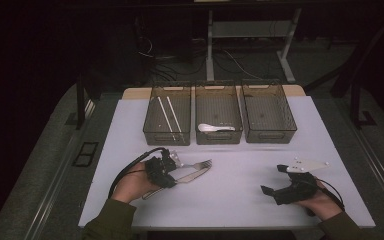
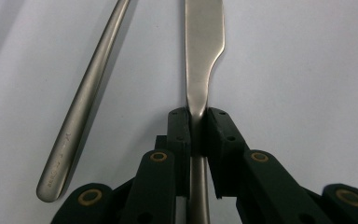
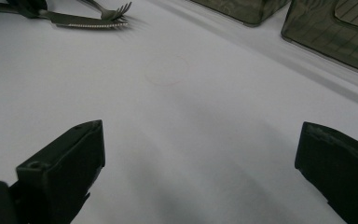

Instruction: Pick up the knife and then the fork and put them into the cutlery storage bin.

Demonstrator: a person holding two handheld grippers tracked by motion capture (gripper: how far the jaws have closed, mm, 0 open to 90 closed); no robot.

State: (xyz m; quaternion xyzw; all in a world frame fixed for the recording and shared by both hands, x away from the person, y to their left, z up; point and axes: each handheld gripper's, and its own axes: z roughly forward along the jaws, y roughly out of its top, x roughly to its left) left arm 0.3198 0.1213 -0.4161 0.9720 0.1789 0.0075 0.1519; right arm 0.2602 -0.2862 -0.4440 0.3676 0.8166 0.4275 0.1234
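Dim room, one lit white table (image 1: 240,200)

In the high view the surroundings sink into near-black and the picture is grainy and soft. The left gripper view is evenly lit, with mild sheen on the knife (image 2: 204,42); its near edge blurs. The right gripper view's far corners look smeared, perhaps out of focus.

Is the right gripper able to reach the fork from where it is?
Probably yes. The right gripper is open and bare white table lies between it and the fork. The left gripper, shut on the knife, sits close beside it.
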